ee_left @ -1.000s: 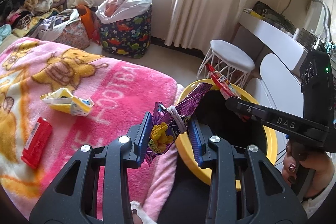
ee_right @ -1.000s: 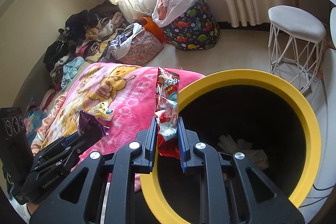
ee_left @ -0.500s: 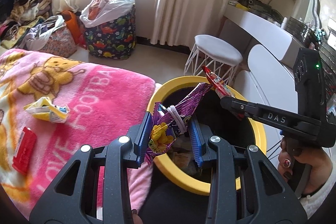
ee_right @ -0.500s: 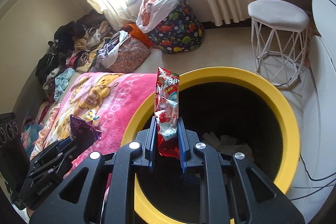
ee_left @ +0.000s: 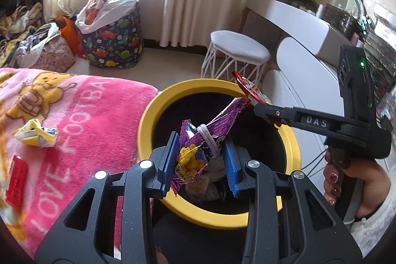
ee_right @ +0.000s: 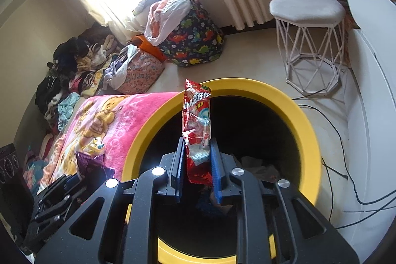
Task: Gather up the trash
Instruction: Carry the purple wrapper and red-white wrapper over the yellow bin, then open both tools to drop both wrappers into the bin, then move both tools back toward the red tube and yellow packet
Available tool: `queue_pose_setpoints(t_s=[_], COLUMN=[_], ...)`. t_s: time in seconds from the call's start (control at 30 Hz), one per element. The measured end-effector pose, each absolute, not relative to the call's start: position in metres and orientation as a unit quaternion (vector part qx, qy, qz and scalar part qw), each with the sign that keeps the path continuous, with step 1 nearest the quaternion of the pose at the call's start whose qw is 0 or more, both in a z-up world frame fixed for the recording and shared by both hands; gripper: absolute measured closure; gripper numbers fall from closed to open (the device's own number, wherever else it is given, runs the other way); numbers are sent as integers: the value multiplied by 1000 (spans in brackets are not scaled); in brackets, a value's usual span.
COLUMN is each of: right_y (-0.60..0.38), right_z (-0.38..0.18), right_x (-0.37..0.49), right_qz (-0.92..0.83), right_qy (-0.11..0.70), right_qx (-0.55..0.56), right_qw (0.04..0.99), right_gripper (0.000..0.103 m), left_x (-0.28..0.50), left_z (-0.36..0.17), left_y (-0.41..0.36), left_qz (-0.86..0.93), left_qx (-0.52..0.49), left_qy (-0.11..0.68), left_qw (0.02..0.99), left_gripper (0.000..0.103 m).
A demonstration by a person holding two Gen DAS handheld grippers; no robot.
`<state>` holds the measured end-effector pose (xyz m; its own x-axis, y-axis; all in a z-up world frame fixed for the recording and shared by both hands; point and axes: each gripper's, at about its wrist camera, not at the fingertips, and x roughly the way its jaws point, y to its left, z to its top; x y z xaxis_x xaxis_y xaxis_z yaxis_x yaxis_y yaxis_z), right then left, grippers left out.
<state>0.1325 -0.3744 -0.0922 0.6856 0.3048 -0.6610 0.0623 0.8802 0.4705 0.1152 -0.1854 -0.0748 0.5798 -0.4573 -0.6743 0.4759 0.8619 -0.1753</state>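
My left gripper (ee_left: pixel 200 157) is shut on a purple snack wrapper (ee_left: pixel 212 130) tied with a hair band, held over the near rim of the yellow-rimmed trash bin (ee_left: pixel 153 110). My right gripper (ee_right: pixel 198 160) is shut on a red snack wrapper (ee_right: pixel 196 120) that stands upright over the bin's (ee_right: pixel 304 120) dark opening. The right gripper also shows in the left wrist view (ee_left: pixel 262 110), over the bin's far right side. A yellow-white crumpled wrapper (ee_left: pixel 34 134) and a red packet (ee_left: pixel 14 180) lie on the pink blanket (ee_left: pixel 81 115).
A white wire stool (ee_left: pixel 237 53) stands behind the bin. A dinosaur-print bag (ee_left: pixel 113 41) and heaps of clothes (ee_right: pixel 74 71) sit by the window. A white desk (ee_left: pixel 292 16) is at right. Black cables (ee_right: pixel 346 165) run on the floor.
Both grippers have moved further over the bin, which now fills more of each view. Both wrappers stay held. The blanket has shifted left in view.
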Motion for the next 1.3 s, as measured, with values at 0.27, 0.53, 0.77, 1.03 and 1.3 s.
queue_pose_setpoints(t_s=[0.27,0.53,0.77,1.03,1.3], right_y=[-394,-403,-398,-365,-318], right_z=[-94,-92,-86,-70,-58], right_x=[127,123,124,132,148], right_qz=[49,35,39,78,129], right_qy=[385,377,368,357,359], right_qx=[254,267,256,215,176], right_qw=[886,886,893,906,907], right_gripper=[83,58,45,36,33], left_x=[112,110,112,117,120], left_z=[-83,-87,-84,-73,-67], left_y=[-208,-216,-197,-160,-118], left_qz=[-286,-288,-262,-205,-157], left_qx=[33,37,9,-18,-39], left_qy=[384,384,377,357,345], left_qw=[877,876,888,911,925], left_gripper=[75,47,11,11,11])
